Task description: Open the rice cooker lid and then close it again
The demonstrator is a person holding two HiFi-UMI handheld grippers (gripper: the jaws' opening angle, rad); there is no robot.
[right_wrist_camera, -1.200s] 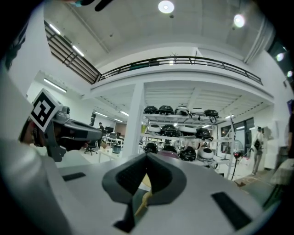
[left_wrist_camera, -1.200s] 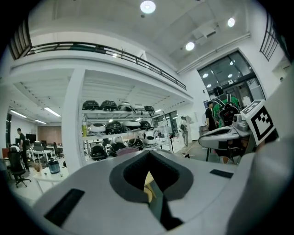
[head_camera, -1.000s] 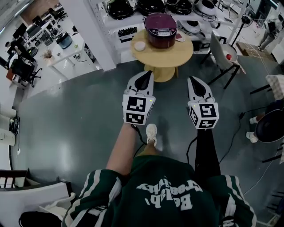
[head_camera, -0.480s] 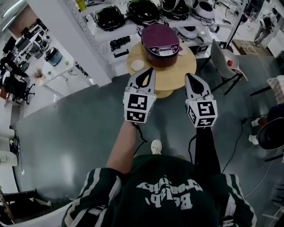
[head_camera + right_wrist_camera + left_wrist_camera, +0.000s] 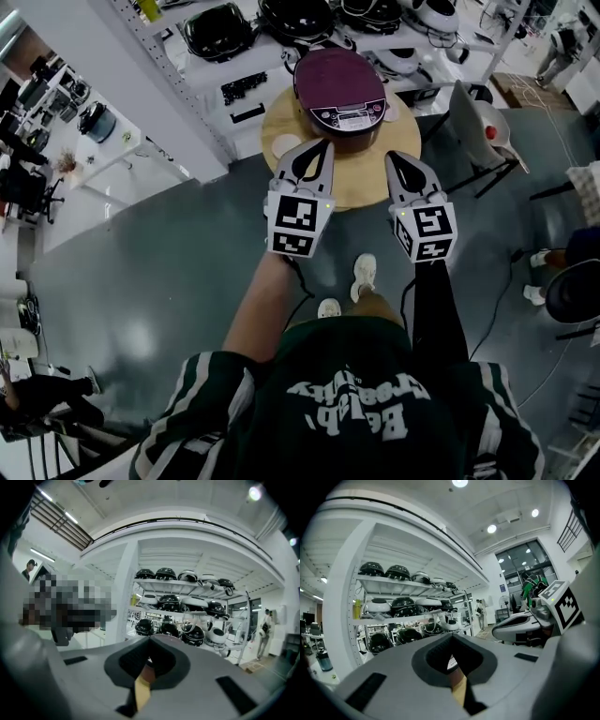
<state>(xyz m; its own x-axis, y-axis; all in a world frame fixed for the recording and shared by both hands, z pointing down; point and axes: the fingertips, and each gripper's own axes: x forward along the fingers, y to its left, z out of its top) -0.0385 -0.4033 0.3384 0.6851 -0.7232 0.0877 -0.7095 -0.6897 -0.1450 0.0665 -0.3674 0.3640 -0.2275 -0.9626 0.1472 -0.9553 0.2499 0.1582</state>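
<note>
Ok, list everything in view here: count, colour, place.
rice cooker: one, maroon, lid down, on the table
table: one, round, light wood, ahead of the person
dish: one, white, on the table left of the rice cooker
shelving: one unit, white, behind the table
shelf cookers: several, black or white, on the shelving
chair: one, grey, right of the table
shoes: two, white, on the floor
left tool: white-grey, jaws together, empty
right tool: white-grey, jaws together, empty

The left tool and right tool point forward, jaws together.
</note>
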